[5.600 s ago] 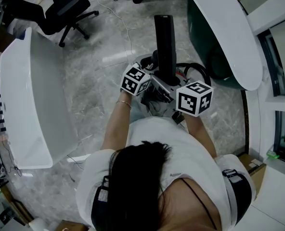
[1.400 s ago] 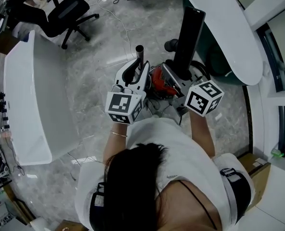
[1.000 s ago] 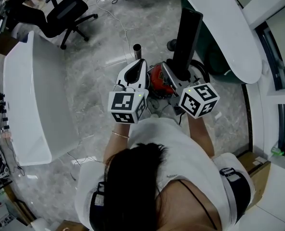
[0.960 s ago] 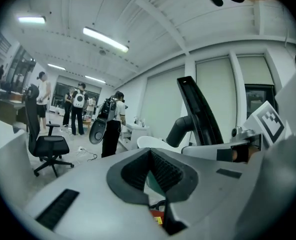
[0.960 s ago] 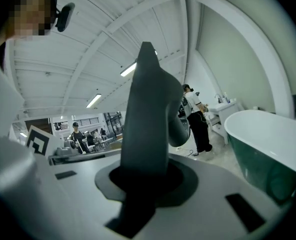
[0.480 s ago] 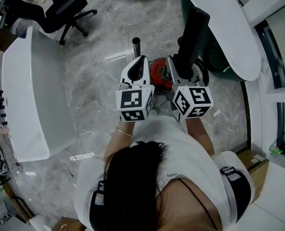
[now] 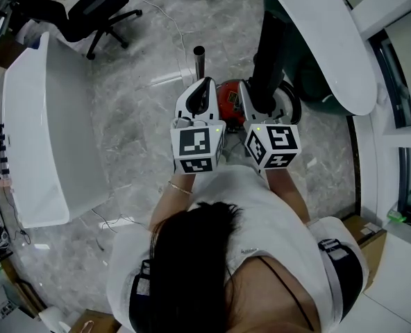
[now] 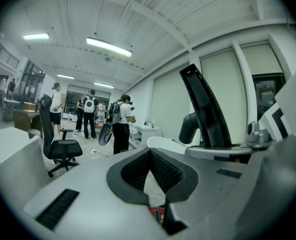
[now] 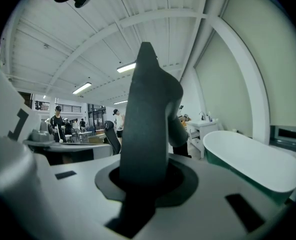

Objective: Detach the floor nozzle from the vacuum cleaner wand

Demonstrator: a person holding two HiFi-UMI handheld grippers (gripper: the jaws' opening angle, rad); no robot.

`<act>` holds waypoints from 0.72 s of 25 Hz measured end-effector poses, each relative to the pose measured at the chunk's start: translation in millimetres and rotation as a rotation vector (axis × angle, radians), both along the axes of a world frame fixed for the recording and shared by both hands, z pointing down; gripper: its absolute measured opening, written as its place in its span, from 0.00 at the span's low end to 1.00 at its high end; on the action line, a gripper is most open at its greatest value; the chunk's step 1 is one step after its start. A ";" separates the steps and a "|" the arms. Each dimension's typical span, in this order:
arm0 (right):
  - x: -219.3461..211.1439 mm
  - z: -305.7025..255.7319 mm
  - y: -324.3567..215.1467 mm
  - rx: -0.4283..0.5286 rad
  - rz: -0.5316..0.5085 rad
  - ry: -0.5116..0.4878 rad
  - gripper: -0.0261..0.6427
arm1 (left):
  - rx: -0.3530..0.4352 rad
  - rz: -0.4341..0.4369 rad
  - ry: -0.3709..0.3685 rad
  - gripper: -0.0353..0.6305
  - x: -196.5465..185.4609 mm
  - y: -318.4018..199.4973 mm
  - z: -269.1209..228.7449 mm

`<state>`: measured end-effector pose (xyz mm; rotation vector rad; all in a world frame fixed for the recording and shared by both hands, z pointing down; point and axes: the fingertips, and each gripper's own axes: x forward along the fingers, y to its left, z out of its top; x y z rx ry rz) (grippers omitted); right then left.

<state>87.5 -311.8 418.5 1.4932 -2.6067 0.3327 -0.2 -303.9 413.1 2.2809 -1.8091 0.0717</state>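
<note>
We take the red vacuum body (image 7: 228, 103) on the marble floor (image 7: 129, 96) as our landmark. In the head view the left gripper (image 7: 203, 89) is just beside its left side. The right gripper (image 7: 249, 92) is just beside its right side.

In the left gripper view we see the two dark ribbed pads (image 8: 160, 171) meeting at their far end. The jaws are fully closed and nothing is between them. A small part of the red body shows through the gap below them.

In the right gripper view the jaws stand partly apart and press on the black floor nozzle (image 9: 147, 119), which fills the space between them. The nozzle stands almost upright from the grip. In the head view it rises on the right side of the red body and beyond it.

The wand (image 7: 199, 55) is a thin metal tube with a dark end. It stands beyond the red body on the left, past the tip of the left gripper. We see open floor between the wand and the nozzle, so the two are apart and not joined.
</note>
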 end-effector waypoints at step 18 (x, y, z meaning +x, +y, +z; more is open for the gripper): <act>-1.4 2.9 22.3 0.005 -0.012 0.024 0.17 | 0.017 0.014 -0.066 0.06 3.1 18.9 1.9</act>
